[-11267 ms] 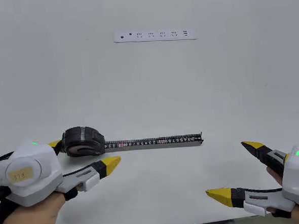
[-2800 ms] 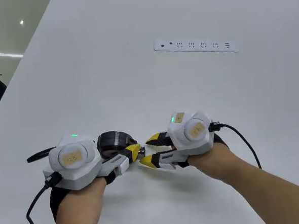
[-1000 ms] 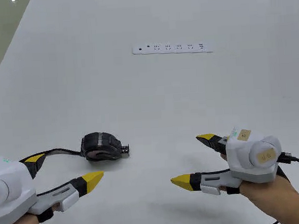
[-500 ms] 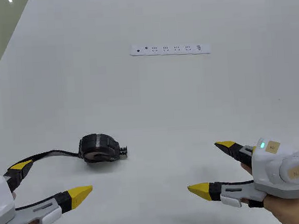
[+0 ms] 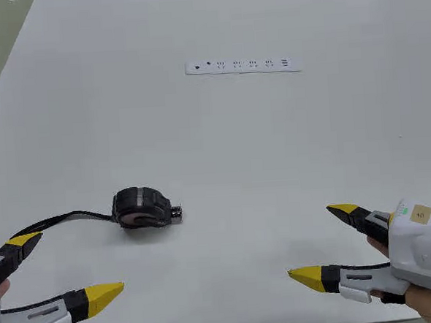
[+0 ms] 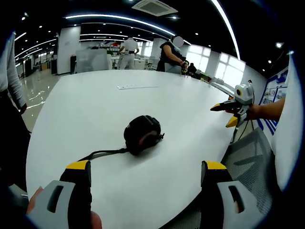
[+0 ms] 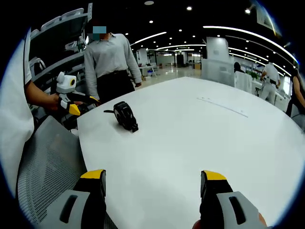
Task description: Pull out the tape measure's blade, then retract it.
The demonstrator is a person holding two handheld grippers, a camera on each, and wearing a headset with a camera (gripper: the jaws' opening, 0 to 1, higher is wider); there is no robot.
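Note:
The black tape measure (image 5: 140,207) lies on the white table (image 5: 221,139), its blade wound in so that just the end hook shows at its right side, and its black wrist strap (image 5: 61,218) trails off to the left. My left gripper (image 5: 60,270) hangs open at the lower left, apart from the case. My right gripper (image 5: 324,243) is open at the lower right, well away from it. The left gripper view has the tape measure (image 6: 142,134) ahead between the yellow-tipped jaws. In the right gripper view the tape measure (image 7: 125,114) sits far off to the left.
A white power strip (image 5: 242,65) lies flat near the table's far side. Several people (image 6: 170,53) stand beyond the table. A grey mesh chair (image 7: 45,167) is by the table's near edge.
Both grippers have drawn back toward the near edge and spread further apart, both staying open. The tape measure lies still with its blade in.

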